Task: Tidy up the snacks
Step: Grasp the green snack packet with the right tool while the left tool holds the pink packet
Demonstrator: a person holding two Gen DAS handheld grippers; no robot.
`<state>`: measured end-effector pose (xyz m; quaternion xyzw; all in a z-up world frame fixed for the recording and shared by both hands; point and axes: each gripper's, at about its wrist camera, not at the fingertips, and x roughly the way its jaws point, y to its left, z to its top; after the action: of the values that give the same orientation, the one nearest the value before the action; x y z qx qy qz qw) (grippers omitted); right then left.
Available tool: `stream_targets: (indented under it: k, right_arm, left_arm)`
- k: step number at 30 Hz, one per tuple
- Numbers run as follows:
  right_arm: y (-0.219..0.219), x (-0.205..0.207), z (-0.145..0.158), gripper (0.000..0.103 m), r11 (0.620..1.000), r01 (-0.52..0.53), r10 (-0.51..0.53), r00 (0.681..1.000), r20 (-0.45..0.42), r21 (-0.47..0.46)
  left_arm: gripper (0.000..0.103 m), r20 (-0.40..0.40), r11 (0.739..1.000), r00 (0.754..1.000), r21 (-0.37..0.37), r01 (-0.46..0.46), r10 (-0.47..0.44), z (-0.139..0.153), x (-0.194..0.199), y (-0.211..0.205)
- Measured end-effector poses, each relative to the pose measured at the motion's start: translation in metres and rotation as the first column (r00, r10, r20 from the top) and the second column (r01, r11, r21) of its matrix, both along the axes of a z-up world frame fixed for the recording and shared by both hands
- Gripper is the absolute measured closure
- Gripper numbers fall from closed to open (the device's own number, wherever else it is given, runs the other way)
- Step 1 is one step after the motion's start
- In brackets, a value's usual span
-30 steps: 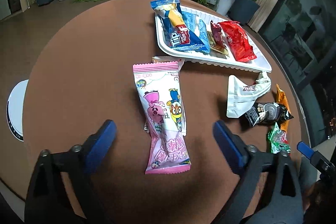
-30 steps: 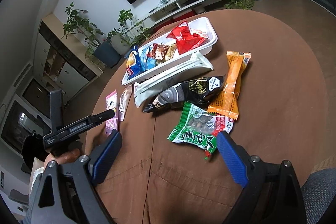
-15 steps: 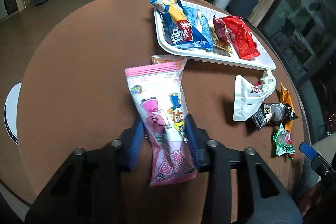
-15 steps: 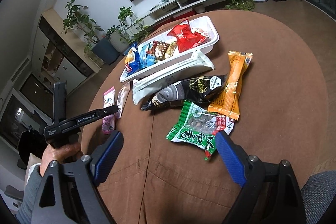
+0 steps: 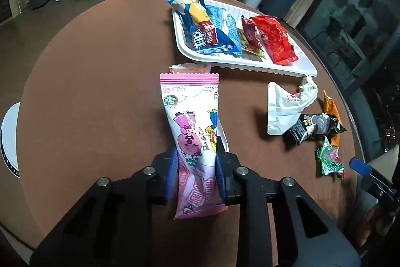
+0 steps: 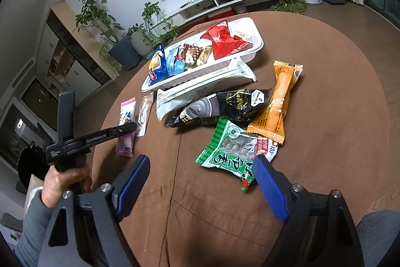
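Left wrist view shows the left hand-held gripper (image 5: 197,162) clenched on the pink pack (image 5: 193,131); its jaws have just been closing, and the blue pads now pinch the wrapper at its lower half, with the sealed top pointing toward the tray (image 5: 250,64). The pack sits near the middle of the bench (image 5: 87,66), its far end just short of the tray's near edge, over a small clear wrapper (image 5: 187,68). The tray already carries a blue pack (image 5: 212,34) and a red pack (image 5: 275,41), with bare floor at its right end. The step in hand looks like lifting the pink pack into the tray. To do it well, raise it clear of the rim before moving across, since the long free end will likely droop, and lay it flat beside the others. Right hand-held gripper (image 6: 200,182) stands released near the bench's close edge, with the green pack (image 6: 232,152) just ahead of it.
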<state>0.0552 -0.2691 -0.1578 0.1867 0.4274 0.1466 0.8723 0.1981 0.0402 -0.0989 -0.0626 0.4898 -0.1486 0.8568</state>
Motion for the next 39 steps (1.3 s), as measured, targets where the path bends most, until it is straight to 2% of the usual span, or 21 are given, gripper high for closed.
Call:
stream_targets:
  k: [6, 9, 12, 14, 16, 18, 24, 32, 39]
  right_arm:
    - [-0.004, 0.017, 0.004, 0.017, 0.992, -0.097, 0.094, 0.994, -0.050, -0.077]
    - [0.003, 0.026, 0.004, 0.017, 0.971, -0.191, 0.185, 0.981, -0.053, -0.144]
    - [0.019, 0.030, 0.006, 0.022, 0.914, -0.338, 0.337, 0.941, -0.045, -0.223]
    - [0.028, 0.031, 0.007, 0.024, 0.858, -0.434, 0.442, 0.897, -0.036, -0.274]
    - [0.033, 0.038, 0.003, 0.024, 0.807, -0.507, 0.510, 0.857, -0.076, -0.303]
    - [0.036, 0.045, -0.002, 0.026, 0.774, -0.537, 0.532, 0.839, -0.114, -0.336]
    - [0.035, 0.062, -0.019, 0.027, 0.714, -0.589, 0.560, 0.805, -0.197, -0.379]
    - [0.048, 0.067, -0.036, 0.030, 0.611, -0.662, 0.606, 0.744, -0.280, -0.436]
    - [0.053, 0.073, -0.034, 0.032, 0.595, -0.680, 0.606, 0.729, -0.317, -0.428]
  left_arm:
    - [0.079, 0.001, 0.998, 1.000, -0.050, 0.030, -0.030, 0.008, -0.018, 0.004]
    - [0.079, 0.001, 0.994, 0.998, -0.089, 0.058, -0.058, 0.013, -0.033, 0.001]
    - [0.079, 0.004, 0.989, 0.996, -0.115, 0.094, -0.095, 0.017, -0.049, -0.005]
    - [0.079, 0.003, 0.985, 0.994, -0.133, 0.107, -0.107, 0.018, -0.058, -0.007]
    - [0.079, -0.002, 0.983, 0.993, -0.145, 0.113, -0.115, 0.017, -0.065, -0.008]
    - [0.079, -0.011, 0.980, 0.993, -0.160, 0.117, -0.121, 0.014, -0.072, -0.009]
    - [0.079, -0.018, 0.976, 0.991, -0.178, 0.129, -0.134, 0.012, -0.081, -0.009]
    - [0.079, -0.029, 0.972, 0.988, -0.188, 0.141, -0.149, 0.007, -0.084, -0.009]
    - [0.079, -0.025, 0.971, 0.988, -0.194, 0.142, -0.150, 0.007, -0.082, -0.009]
